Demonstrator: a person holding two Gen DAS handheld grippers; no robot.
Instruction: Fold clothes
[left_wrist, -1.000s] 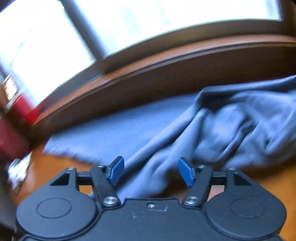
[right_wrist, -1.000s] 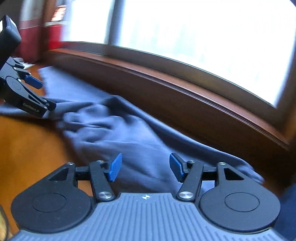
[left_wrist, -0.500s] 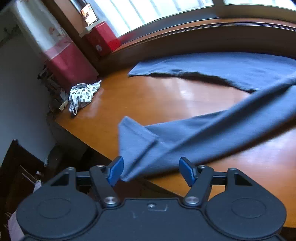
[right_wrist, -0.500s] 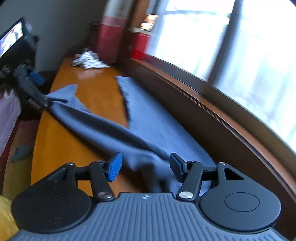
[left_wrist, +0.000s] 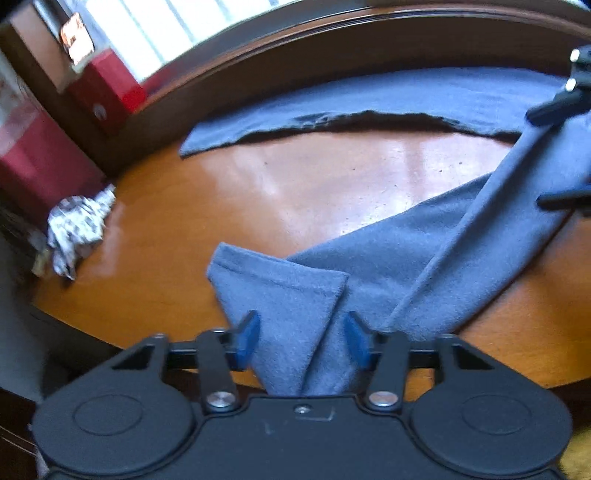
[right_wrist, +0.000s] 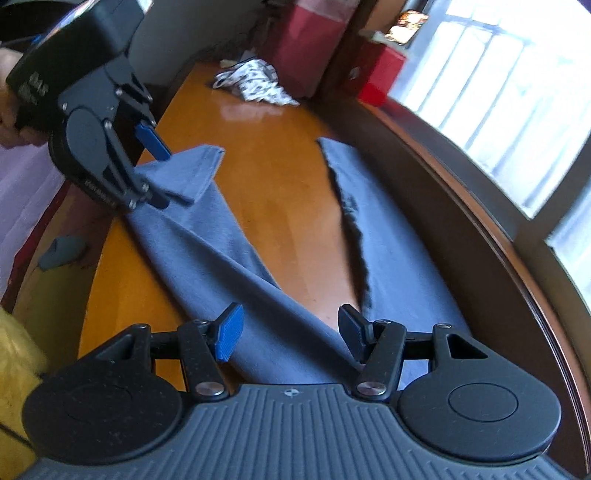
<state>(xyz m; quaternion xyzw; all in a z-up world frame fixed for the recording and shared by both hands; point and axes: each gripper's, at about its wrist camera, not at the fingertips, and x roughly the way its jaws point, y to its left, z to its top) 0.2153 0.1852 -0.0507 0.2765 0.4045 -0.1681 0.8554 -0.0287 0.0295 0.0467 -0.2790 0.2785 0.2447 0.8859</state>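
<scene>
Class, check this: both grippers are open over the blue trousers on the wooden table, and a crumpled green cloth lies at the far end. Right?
Not quite. The crumpled cloth is black-and-white patterned, not green, as the right wrist view shows. The rest holds: left gripper and right gripper are open over the blue trousers on the wooden table.

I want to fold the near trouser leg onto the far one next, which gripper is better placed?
Left. The left gripper is open around the near leg's cuff; the right gripper sits open near the crotch.

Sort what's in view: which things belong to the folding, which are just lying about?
Job: long blue-grey fleece garment; left hand-held gripper; right hand-held gripper.
Lying about: crumpled black-and-white patterned cloth; red box; orange wooden table.
</scene>
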